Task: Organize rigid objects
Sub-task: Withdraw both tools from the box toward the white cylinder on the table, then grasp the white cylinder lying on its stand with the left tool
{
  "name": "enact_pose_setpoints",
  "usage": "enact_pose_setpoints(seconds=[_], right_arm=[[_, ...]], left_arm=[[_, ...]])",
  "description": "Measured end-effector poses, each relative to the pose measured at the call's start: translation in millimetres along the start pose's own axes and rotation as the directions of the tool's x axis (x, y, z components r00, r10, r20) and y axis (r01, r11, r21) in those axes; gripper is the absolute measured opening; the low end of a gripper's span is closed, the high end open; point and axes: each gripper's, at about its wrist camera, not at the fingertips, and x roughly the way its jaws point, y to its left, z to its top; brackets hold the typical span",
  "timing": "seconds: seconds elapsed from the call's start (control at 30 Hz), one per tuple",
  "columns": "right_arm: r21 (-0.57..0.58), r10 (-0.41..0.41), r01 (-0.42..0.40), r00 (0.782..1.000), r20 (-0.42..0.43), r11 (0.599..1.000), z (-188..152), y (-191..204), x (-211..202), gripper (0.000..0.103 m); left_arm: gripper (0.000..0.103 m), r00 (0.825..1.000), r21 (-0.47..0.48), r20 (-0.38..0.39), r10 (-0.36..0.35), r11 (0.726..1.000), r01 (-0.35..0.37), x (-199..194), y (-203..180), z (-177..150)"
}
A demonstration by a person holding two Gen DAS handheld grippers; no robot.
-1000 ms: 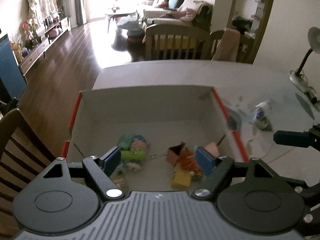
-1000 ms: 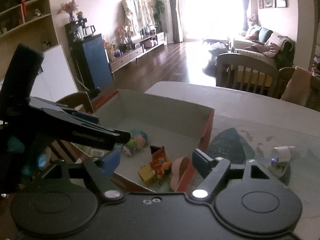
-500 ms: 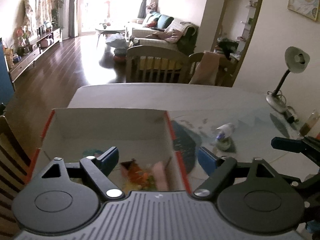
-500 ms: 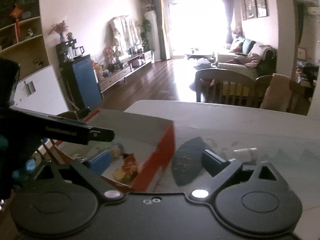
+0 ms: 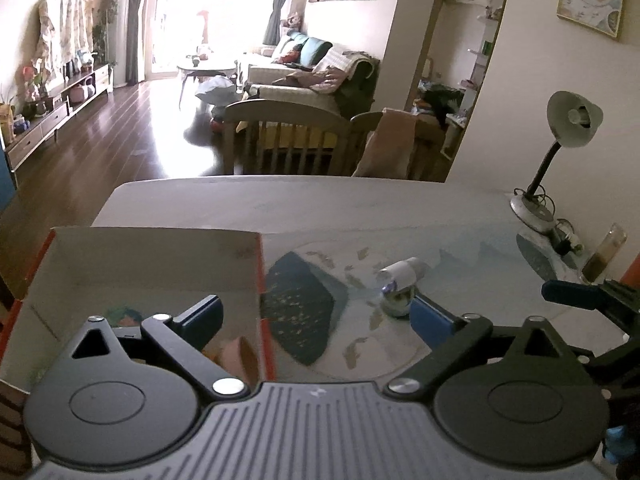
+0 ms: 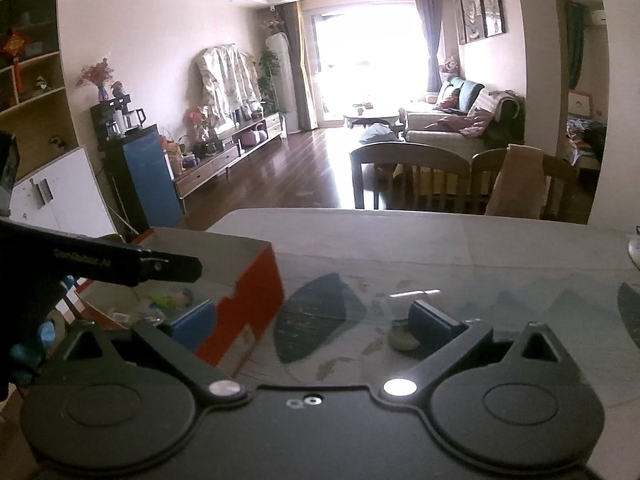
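1. Left wrist view shows the small white bottle-like object (image 5: pixel 402 276) lying on its side on the glass-topped desk (image 5: pixel 460 236), atop a round dark-rimmed piece, just beyond the right blue finger pad (image 5: pixel 430 317).
2. Right wrist view does not show the white body clearly; only a round dark piece (image 6: pixel 402 338) sits just left of its right pad (image 6: pixel 434 318).
3. Left wrist view looks down into the cardboard box (image 5: pixel 140 256), orange-edged, standing on the desk left of the object; a pink item (image 5: pixel 240 360) lies inside near the right wall. Right wrist view shows the box's orange outer side (image 6: pixel 256 292) and small toys (image 6: pixel 172 300) within, blurred.
4. Left tongs (image 5: pixel 316 316) are spread wide apart and empty, straddling the box's right wall.
5. Right tongs (image 6: pixel 312 320) are likewise spread apart and empty, held low over the desk.
6. Left wrist view alone shows a desk lamp (image 5: pixel 560 148) and a glass (image 5: pixel 604 254) at the desk's right end.
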Motion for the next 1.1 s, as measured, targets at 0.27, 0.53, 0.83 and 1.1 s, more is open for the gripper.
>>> enact_pose_setpoints(seconds=[0.27,0.53,0.83,1.1], right_arm=[[0.004,-0.012,0.012,1.0,-0.006,1.0,2,-42,-1,0.102],[-0.028,-0.033,0.032,0.999,-0.027,0.999,-5,-77,10,0.102],[-0.023,-0.025,0.023,0.998,-0.06,0.999,-20,-116,28,0.102],[-0.039,-0.027,0.023,0.995,-0.1,0.999,-32,-139,49,0.1]], left_arm=[[0.102,1.0,-0.016,0.018,-0.009,1.0,0.009,27,-34,-3],[0.102,1.0,-0.024,-0.014,-0.016,1.0,0.016,69,-69,-2],[0.102,0.997,0.0,-0.077,0.004,1.0,-0.004,128,-109,11],[0.102,0.989,0.034,-0.143,0.039,0.999,-0.034,179,-128,15]])
